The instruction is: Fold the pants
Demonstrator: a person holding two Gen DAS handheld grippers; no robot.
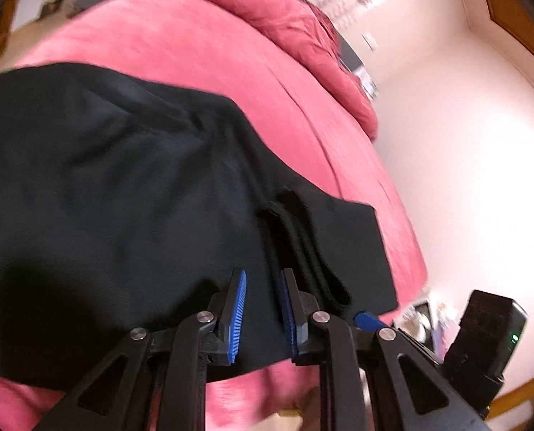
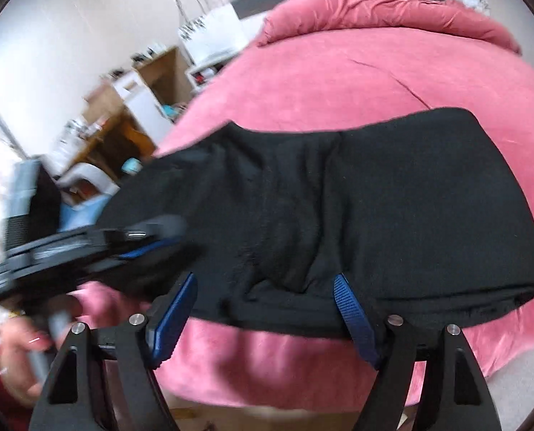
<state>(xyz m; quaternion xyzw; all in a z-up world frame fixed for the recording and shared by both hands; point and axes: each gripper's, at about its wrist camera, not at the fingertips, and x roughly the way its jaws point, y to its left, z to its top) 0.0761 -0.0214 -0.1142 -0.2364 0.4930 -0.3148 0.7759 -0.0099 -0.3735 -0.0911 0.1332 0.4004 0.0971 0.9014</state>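
Both my grippers, left (image 1: 259, 309) nearly closed, right (image 2: 267, 309) wide, held nothing; pants (image 2: 374, 208) lay folded on the bed (image 2: 339, 82), nearly finished, I judged.

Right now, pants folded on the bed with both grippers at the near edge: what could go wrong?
1. The right gripper stands open with no cloth between its pads, so the black pants can slump near the bed edge.
2. The left gripper is nearly closed over the fabric; pulling away could drag the loose cord and undo the fold.
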